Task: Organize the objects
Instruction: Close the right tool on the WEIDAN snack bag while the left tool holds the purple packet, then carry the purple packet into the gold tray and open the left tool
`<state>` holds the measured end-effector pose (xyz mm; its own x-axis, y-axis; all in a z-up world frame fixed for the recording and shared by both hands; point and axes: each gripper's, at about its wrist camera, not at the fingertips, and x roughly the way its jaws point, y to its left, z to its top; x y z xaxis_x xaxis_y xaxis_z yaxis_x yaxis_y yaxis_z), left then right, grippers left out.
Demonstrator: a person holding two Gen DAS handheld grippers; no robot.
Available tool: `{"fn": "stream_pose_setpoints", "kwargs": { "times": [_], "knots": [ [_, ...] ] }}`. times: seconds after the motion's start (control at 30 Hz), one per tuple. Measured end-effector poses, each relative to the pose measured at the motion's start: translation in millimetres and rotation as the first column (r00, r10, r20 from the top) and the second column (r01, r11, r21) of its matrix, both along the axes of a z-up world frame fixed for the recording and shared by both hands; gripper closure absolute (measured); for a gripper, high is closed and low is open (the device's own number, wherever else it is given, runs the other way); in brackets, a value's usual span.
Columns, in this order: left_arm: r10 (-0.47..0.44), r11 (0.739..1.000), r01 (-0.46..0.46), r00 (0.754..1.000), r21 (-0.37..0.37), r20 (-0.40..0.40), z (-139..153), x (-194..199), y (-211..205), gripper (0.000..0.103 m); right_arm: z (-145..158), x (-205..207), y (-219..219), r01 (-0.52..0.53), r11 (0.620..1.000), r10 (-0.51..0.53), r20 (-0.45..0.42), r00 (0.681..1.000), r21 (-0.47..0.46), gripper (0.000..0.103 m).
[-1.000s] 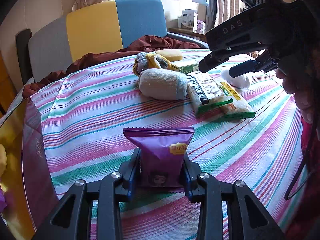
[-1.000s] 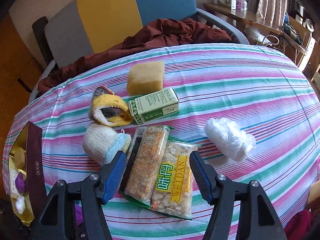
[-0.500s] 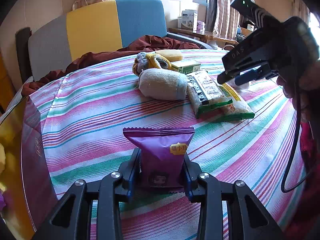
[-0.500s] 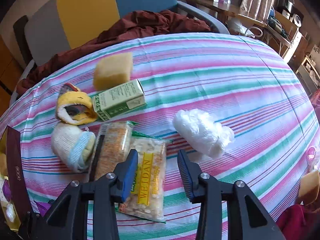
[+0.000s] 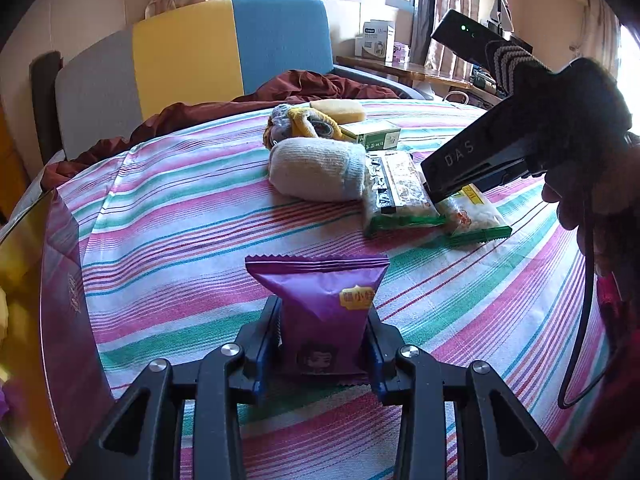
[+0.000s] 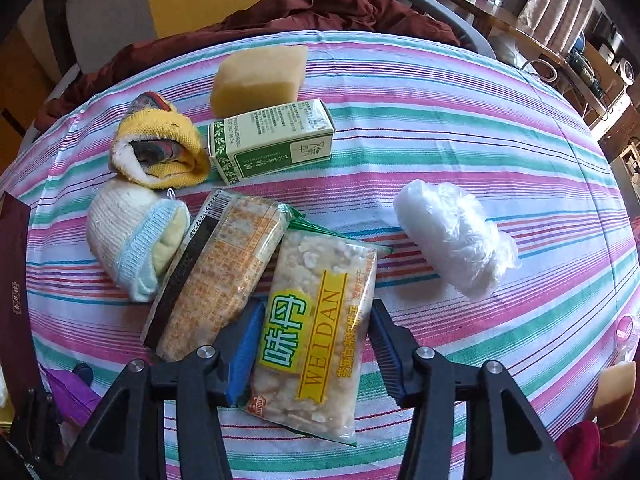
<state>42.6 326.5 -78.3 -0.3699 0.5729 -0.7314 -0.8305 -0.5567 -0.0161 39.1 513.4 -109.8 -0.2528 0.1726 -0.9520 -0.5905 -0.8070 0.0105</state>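
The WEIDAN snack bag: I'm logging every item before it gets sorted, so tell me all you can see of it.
The WEIDAN snack bag is a clear plastic pouch with green sealed ends, filled with pale puffed pieces, with a yellow band bearing green characters and "WEIDAN". It lies flat on the striped tablecloth, its left edge touching or overlapping the orange snack packet. The right gripper straddles its near half, open, fingers on either side; whether they touch it is unclear.

Left of the left claw (image 5: 322,354), the gold box (image 5: 24,280) is cut off; the right claw's (image 5: 434,196) tips hide behind its body.
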Motion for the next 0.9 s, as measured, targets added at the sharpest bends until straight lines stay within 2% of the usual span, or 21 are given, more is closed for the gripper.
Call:
{"fn": "stream_pose_setpoints", "kwargs": {
  "times": [0.07,0.23,0.9],
  "knots": [
    [0.0,1.0,0.0,1.0,0.0,-0.002,0.3,0.6,-0.7,0.064,0.2,2.3,2.2,0.008,1.0,-0.008,-0.003,1.0,-0.007,0.055],
    [-0.001,1.0,0.001,1.0,-0.001,-0.002,0.6,0.4,-0.6,0.064,-1.2,0.7,-1.7,-0.021,1.0,0.021,0.023,1.0,0.022,0.055],
    [0.001,1.0,-0.001,1.0,-0.018,-0.019,1.8,2.9,-0.4,0.068,1.6,10.0,-8.7,-0.054,0.997,0.052,0.028,0.998,0.052,0.055]
  ]
}}
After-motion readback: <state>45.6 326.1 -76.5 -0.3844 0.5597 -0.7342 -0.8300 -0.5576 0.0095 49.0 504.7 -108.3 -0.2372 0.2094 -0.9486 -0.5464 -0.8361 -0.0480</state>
